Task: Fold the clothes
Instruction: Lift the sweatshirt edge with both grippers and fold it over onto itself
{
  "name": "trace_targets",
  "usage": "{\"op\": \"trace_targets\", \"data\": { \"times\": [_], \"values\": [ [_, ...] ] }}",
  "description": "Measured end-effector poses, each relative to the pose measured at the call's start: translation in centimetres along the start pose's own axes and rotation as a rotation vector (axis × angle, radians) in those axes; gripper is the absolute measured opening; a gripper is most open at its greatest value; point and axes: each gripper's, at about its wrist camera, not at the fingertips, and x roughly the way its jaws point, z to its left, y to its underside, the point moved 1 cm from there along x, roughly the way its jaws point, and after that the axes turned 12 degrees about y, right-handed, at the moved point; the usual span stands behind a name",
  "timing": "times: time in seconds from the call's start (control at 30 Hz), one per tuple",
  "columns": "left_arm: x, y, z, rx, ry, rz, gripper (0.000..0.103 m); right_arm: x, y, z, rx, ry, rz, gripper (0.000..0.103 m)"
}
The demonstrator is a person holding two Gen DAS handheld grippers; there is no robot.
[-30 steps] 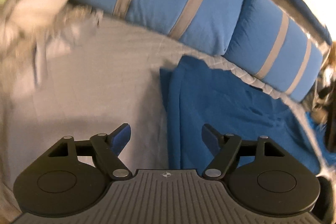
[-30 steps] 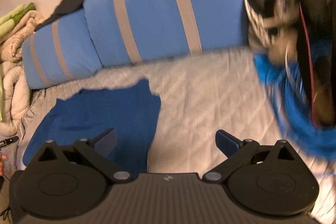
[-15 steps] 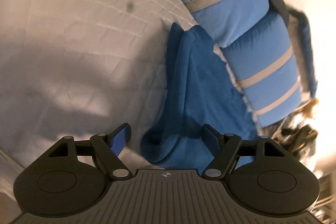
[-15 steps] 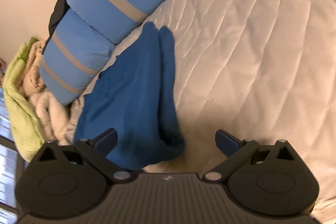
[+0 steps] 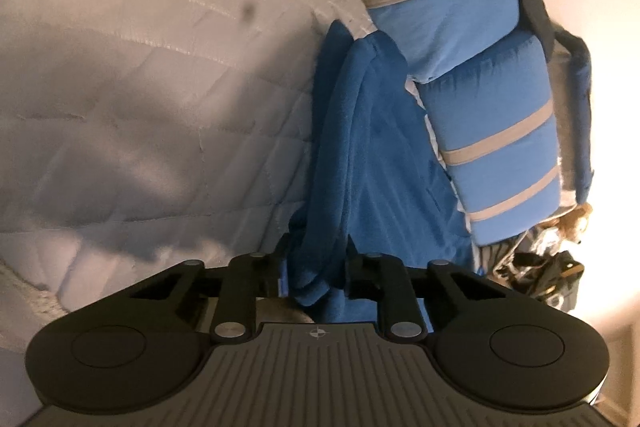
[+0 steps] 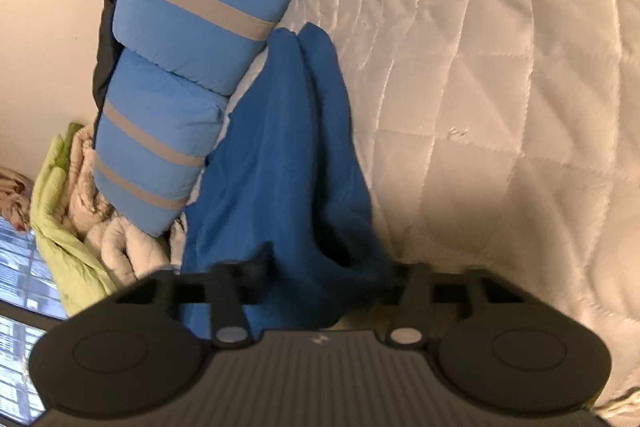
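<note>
Garment: a blue fleece [image 5: 360,155] lies bunched on the quilt [image 5: 140,87], running from bottom centre up the middle of both views, its far end against the striped pillows [image 5: 460,7].
Left tongs: the left gripper [image 5: 316,267] has just been closing, and now its jaws are narrow, pinching a thick roll of fleece at bottom centre of the left view. Half a second ago the jaws stood wide with the cloth loose between them.
Right tongs: same story for the right gripper [image 6: 320,279], which has just been closing too; it now clamps a fat wad of the fleece [image 6: 288,167] at bottom centre of the right view, the cloth swelling between its jaws.
What changed: both views have come in close over the garment, which now fills the centre where a second ago it was a flat patch further off.
Meaning: both near corners look secured, so I judge the pick-up done and a lift or fold-over is next.
Risk: the grabs are bulky, several layers may be caught, and the fold could come out uneven.
Surroundings: pillows [image 6: 192,27] at upper left of the right view, a green blanket [image 6: 60,227] and pale bedding at lower left; cables [image 5: 536,263] at the right edge of the left view.
</note>
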Motion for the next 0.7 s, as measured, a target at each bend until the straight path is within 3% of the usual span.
{"op": "trace_targets", "data": {
  "times": [0.07,0.17,0.37,0.5,0.57,0.7],
  "values": [
    [-0.3,0.3,-0.1,0.027,-0.007,-0.001,0.021,-0.6,0.3,0.4,-0.040,0.014,-0.019,0.018],
    [-0.2,0.3,0.2,0.028,-0.008,-0.006,0.024,-1.3,0.7,0.9,-0.093,0.039,-0.041,0.017],
    [-0.3,0.6,-0.5,0.096,-0.044,-0.044,0.041,-1.3,0.8,2.2,-0.169,0.077,-0.086,0.018],
    [-0.8,1.1,-1.3,0.200,-0.106,-0.090,0.054,-2.4,1.1,5.4,-0.303,0.091,-0.151,0.017],
    [-0.8,1.6,-1.7,0.246,-0.129,-0.113,0.056,-2.9,1.3,7.1,-0.359,0.084,-0.178,0.017],
    [-0.4,3.2,-3.0,0.410,-0.209,-0.156,0.065,-3.5,1.5,10.7,-0.462,0.063,-0.221,0.017]
  ]
}}
